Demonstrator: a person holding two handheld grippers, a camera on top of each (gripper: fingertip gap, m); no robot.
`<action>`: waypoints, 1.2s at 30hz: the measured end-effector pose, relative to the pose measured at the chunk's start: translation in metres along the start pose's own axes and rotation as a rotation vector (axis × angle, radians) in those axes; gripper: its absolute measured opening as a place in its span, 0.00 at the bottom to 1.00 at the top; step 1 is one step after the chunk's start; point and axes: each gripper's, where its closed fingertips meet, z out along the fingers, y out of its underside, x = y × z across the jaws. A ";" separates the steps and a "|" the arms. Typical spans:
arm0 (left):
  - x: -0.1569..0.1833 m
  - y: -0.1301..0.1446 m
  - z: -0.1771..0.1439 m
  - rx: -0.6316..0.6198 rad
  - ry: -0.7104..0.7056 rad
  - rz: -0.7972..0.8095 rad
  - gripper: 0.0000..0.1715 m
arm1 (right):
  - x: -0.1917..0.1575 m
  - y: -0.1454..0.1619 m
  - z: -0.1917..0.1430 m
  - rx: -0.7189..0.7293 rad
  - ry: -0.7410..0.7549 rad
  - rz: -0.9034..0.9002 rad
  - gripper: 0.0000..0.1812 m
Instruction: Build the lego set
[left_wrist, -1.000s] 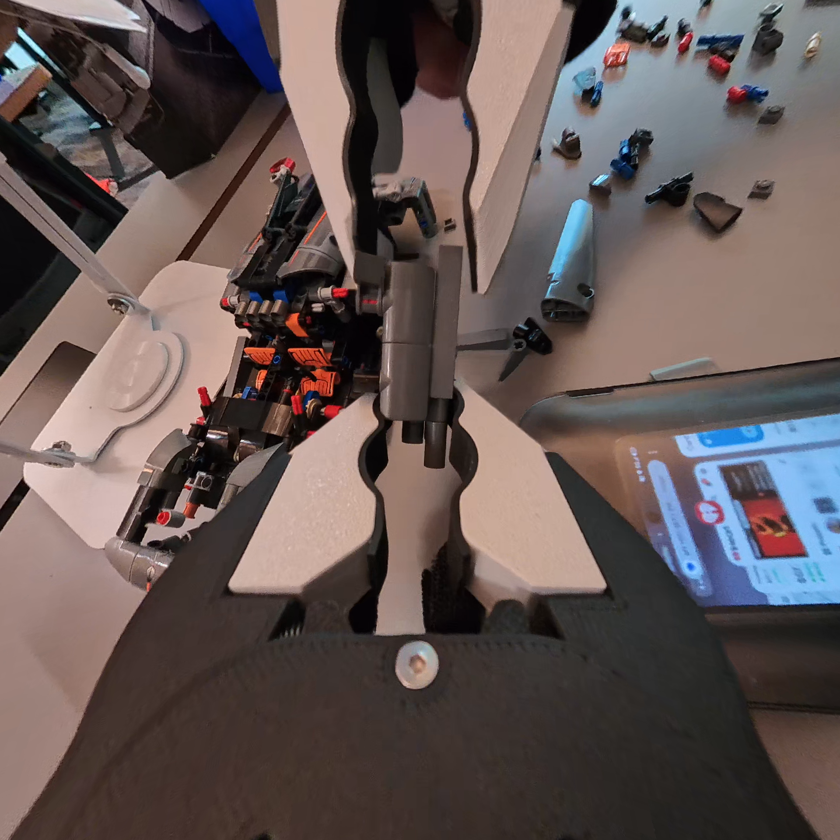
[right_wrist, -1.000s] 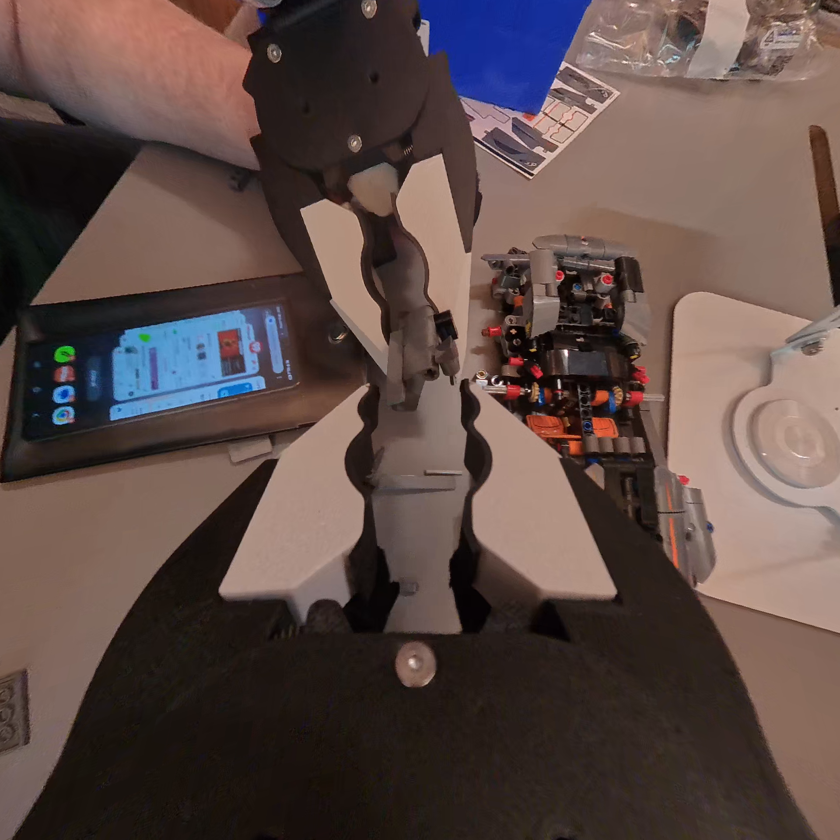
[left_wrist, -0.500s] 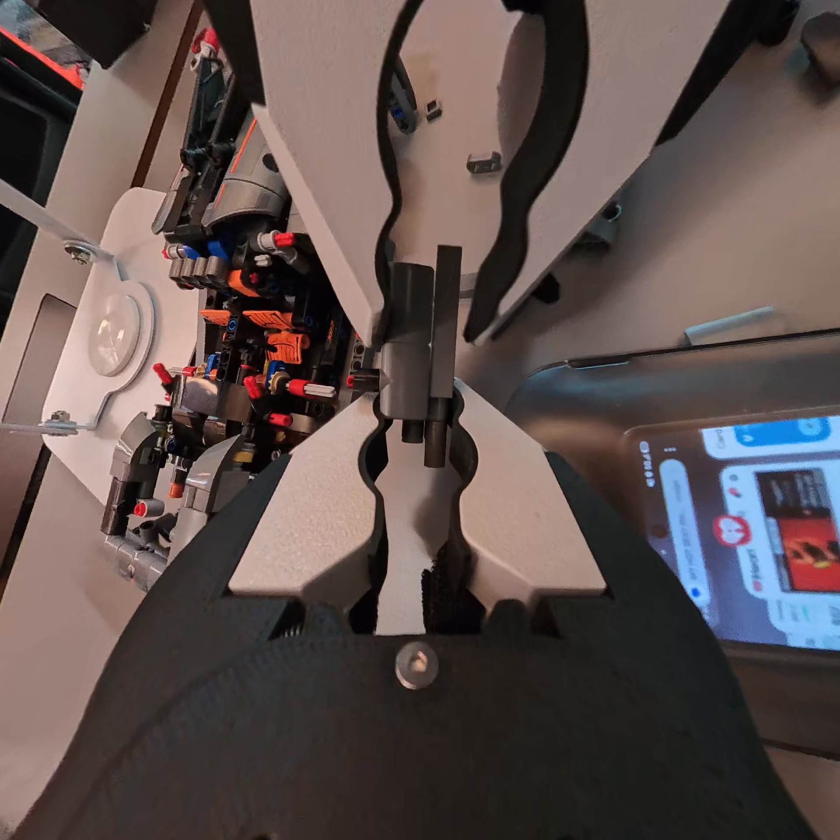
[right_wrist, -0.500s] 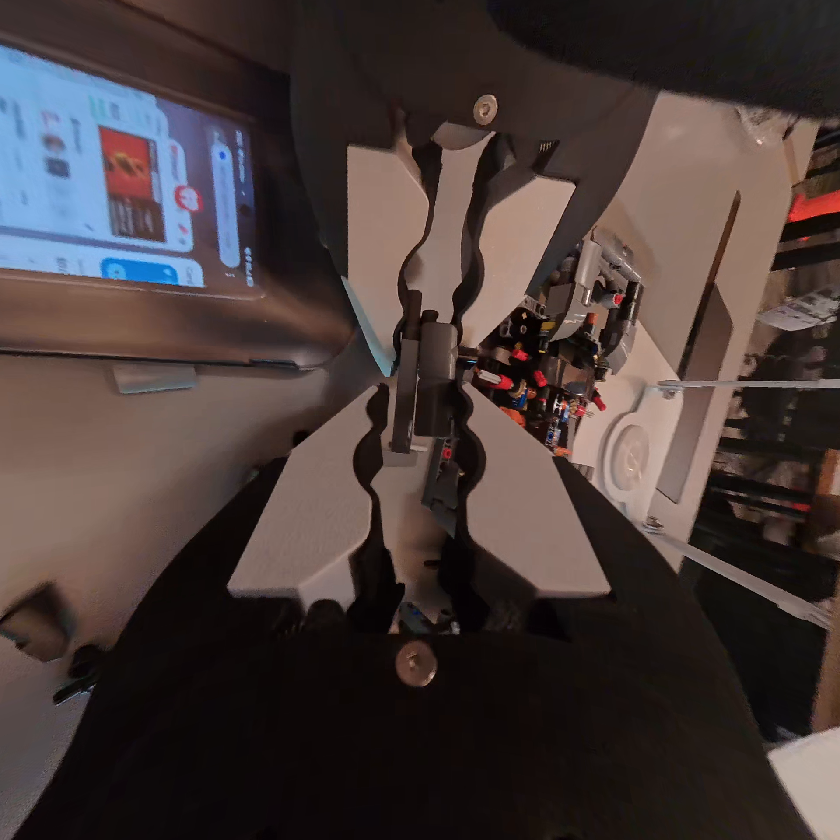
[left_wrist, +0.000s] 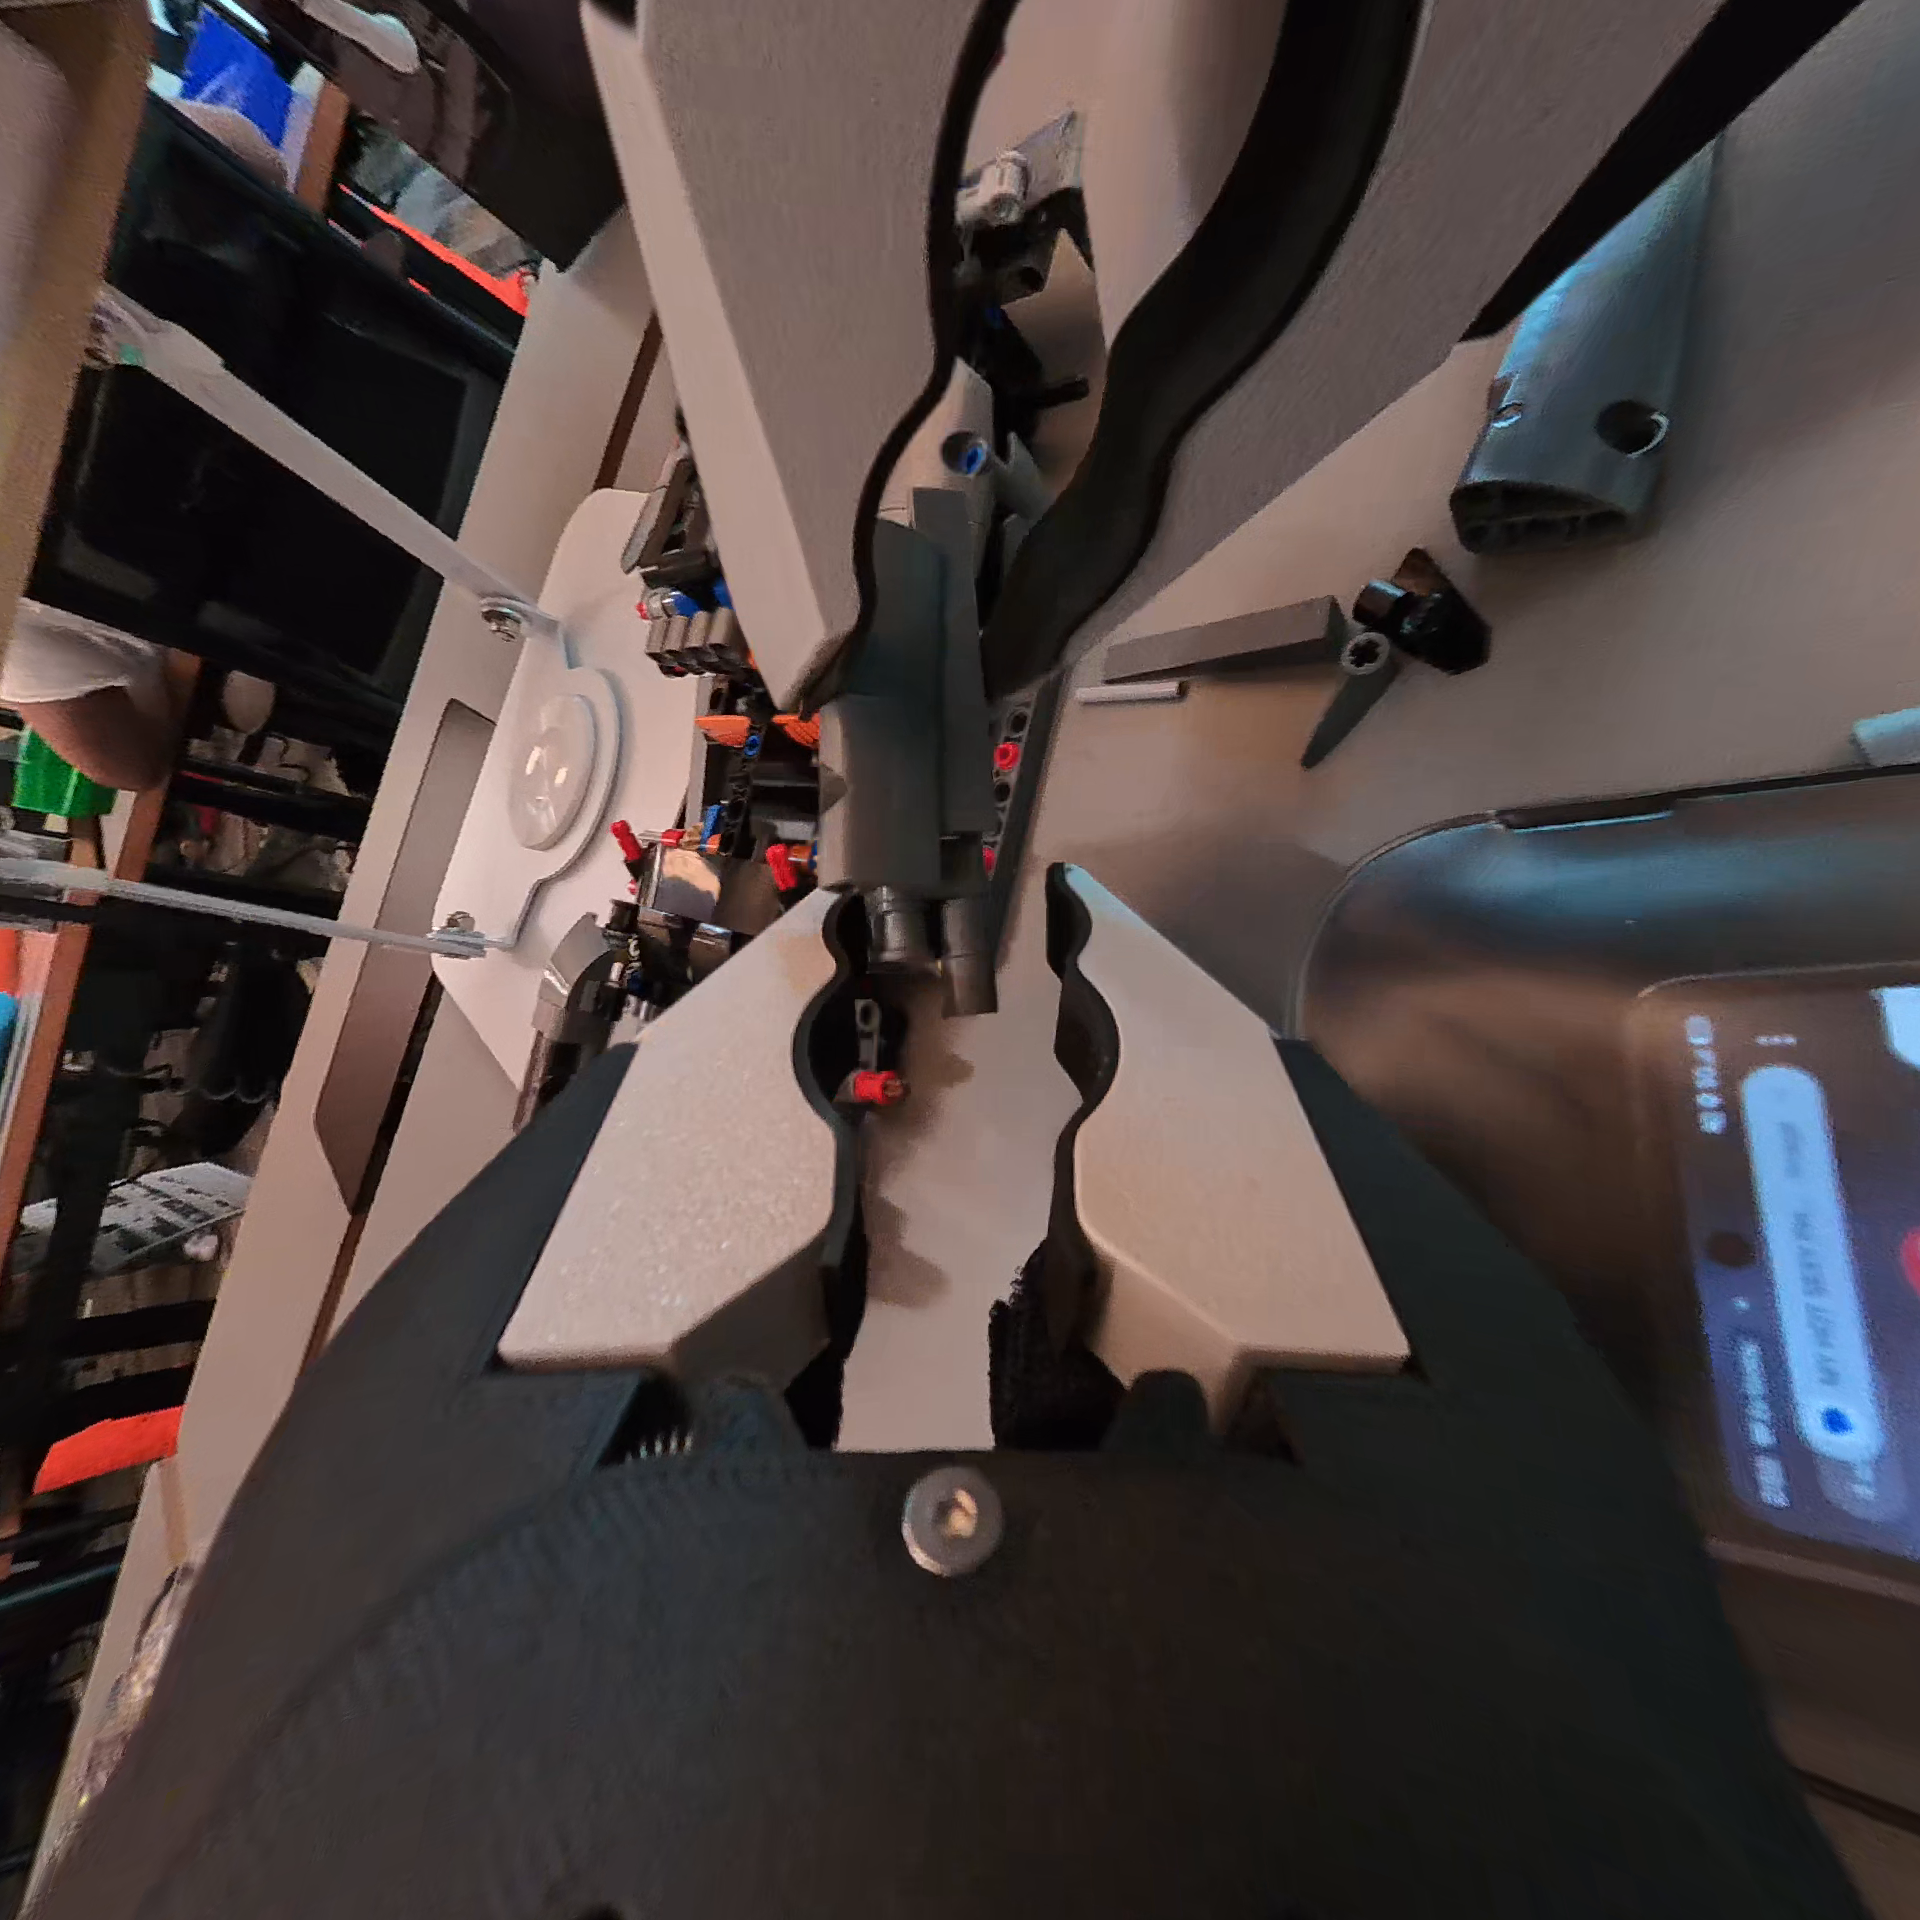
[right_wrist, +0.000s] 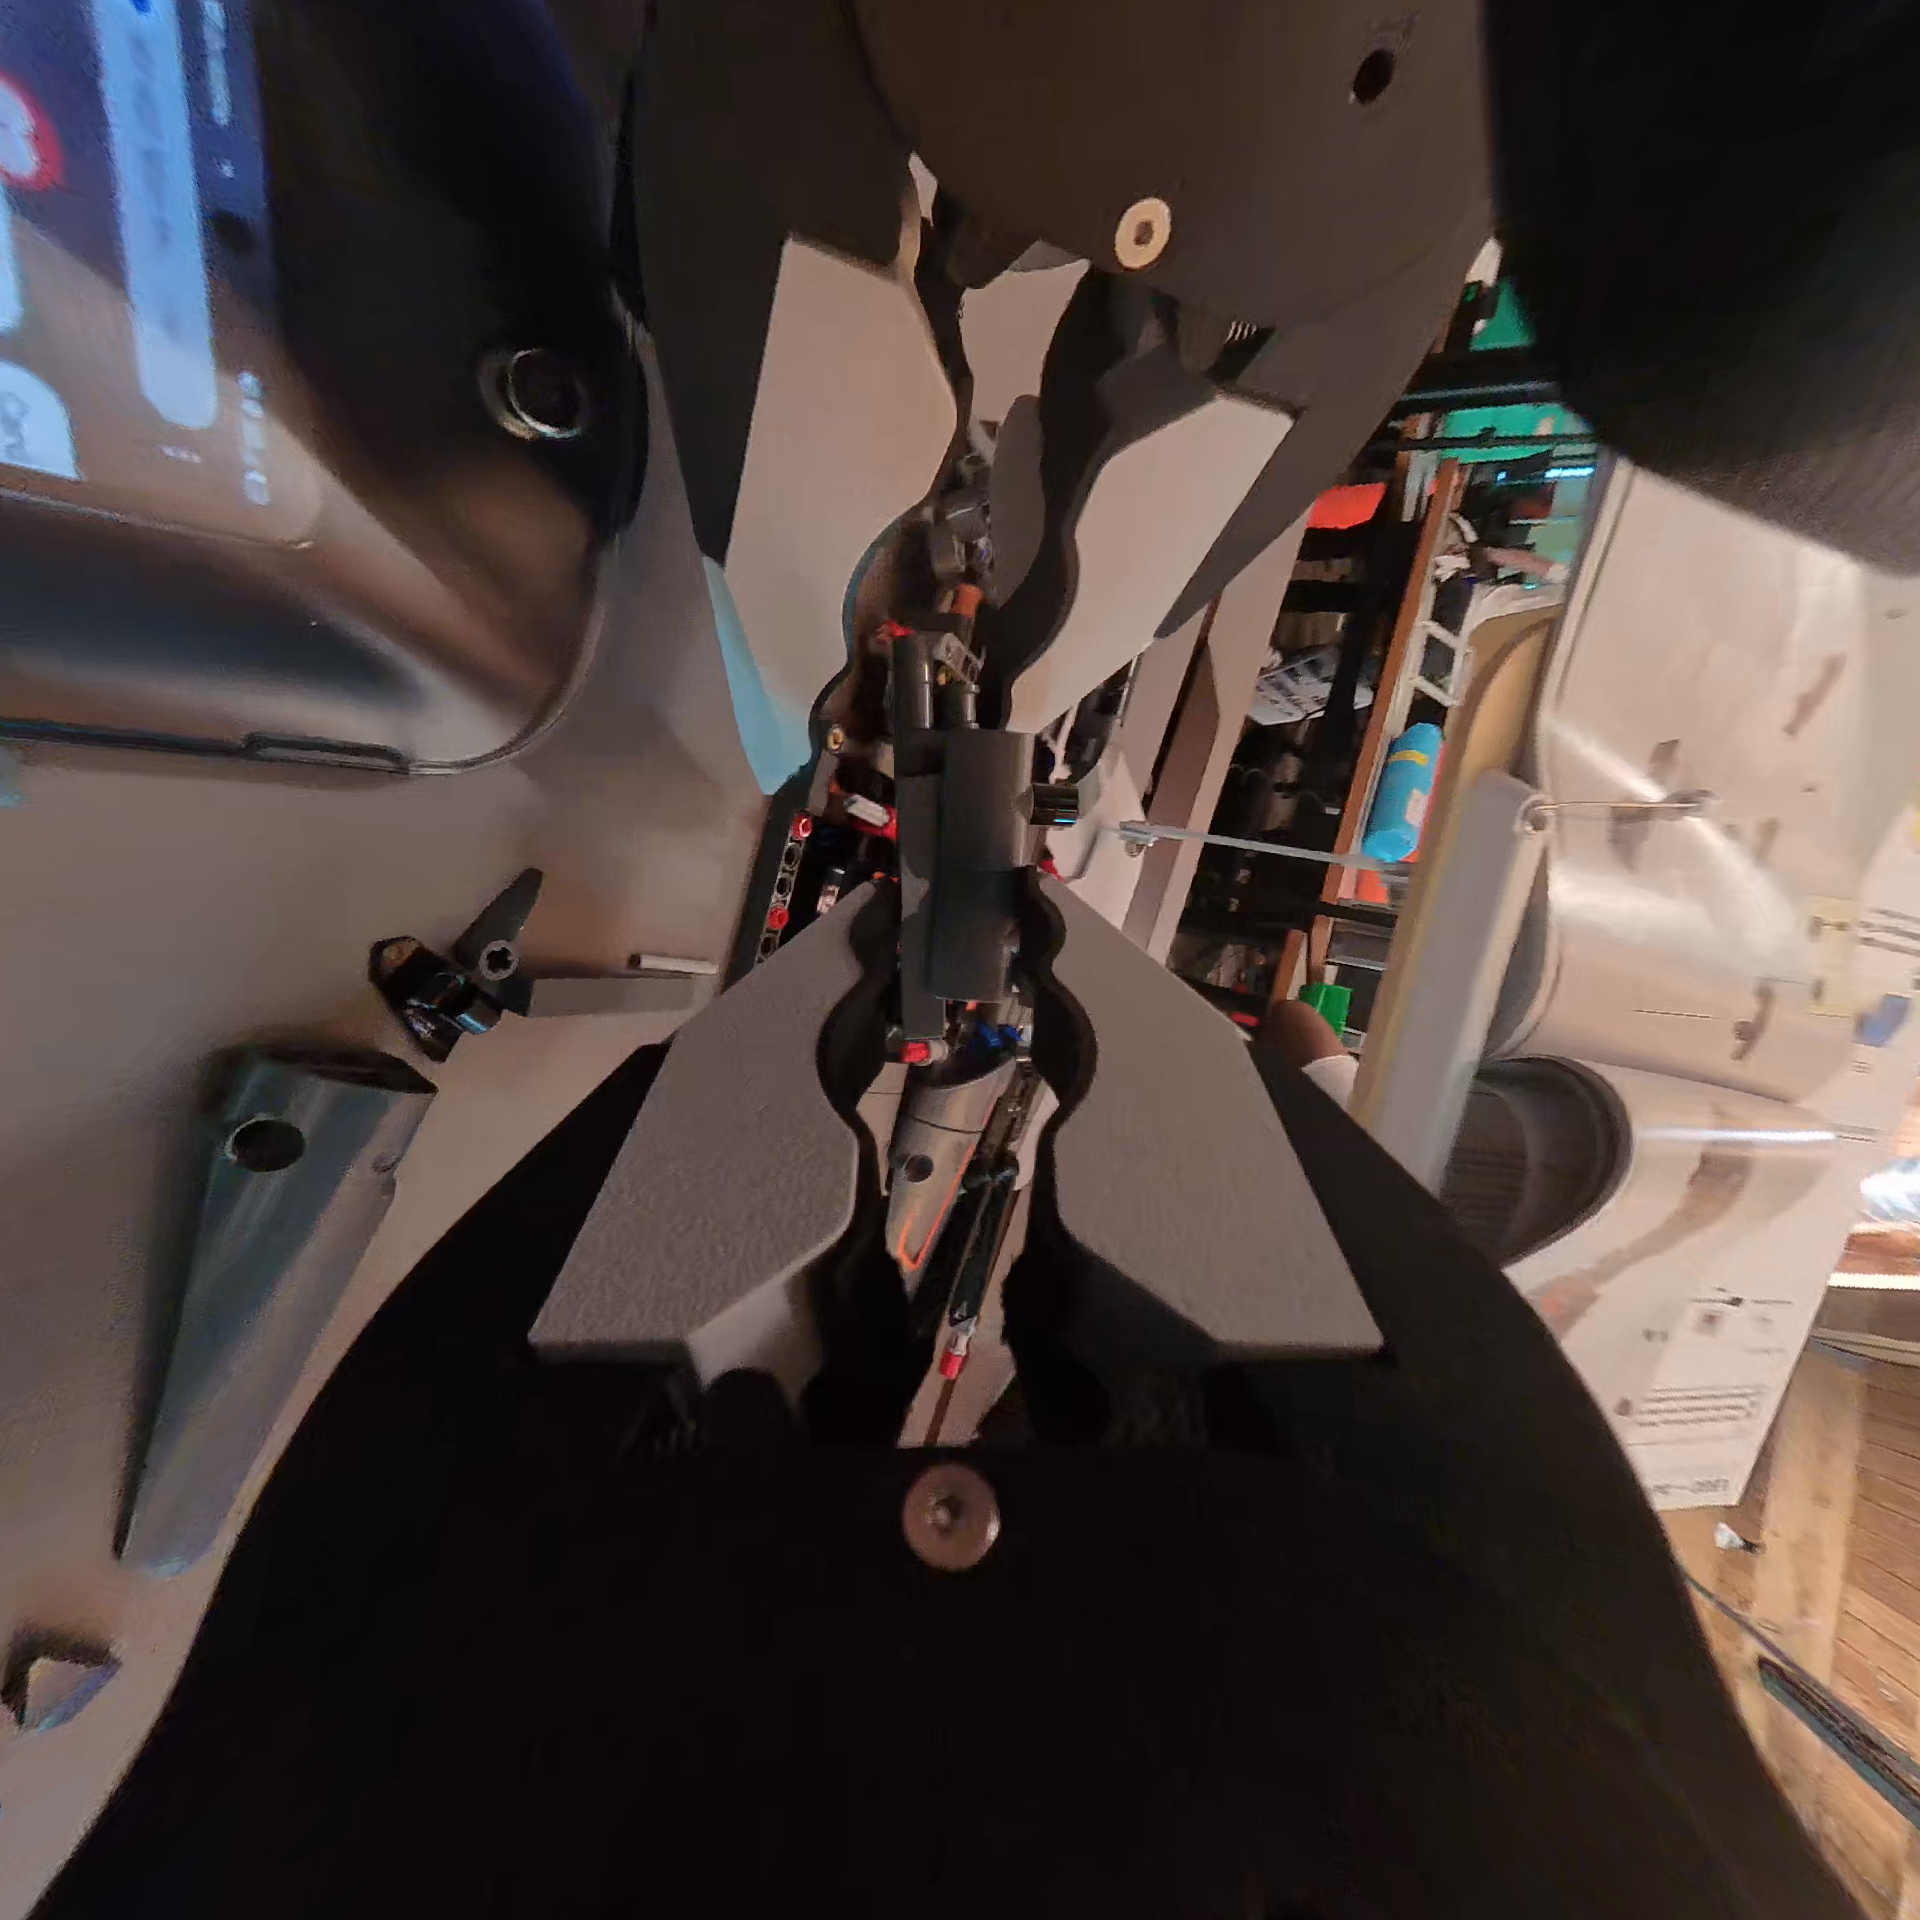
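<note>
our left gripper (left_wrist: 940, 914) has just opened off the dark grey lego sub-assembly (left_wrist: 909, 748), now clamped only by our right gripper (right_wrist: 961, 925), handoff apparently done.

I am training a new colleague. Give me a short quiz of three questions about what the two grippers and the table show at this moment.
1. True or false: the right gripper is shut on the dark grey lego piece.
2. The left gripper is: A) shut on the piece, B) open, C) out of view.
3. Which device with a lit screen lies on the table?

Key: 1 true; 2 B; 3 the phone.
</note>
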 end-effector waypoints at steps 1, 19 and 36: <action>-0.001 0.000 -0.001 0.006 -0.005 0.002 0.18 | 0.002 -0.001 -0.001 0.004 0.009 -0.002 0.11; -0.026 -0.003 -0.014 0.084 -0.100 -0.018 0.20 | 0.020 0.008 -0.006 0.046 0.060 0.118 0.11; -0.037 -0.004 -0.017 0.115 -0.171 -0.021 0.21 | 0.015 0.013 -0.002 0.022 0.036 0.108 0.11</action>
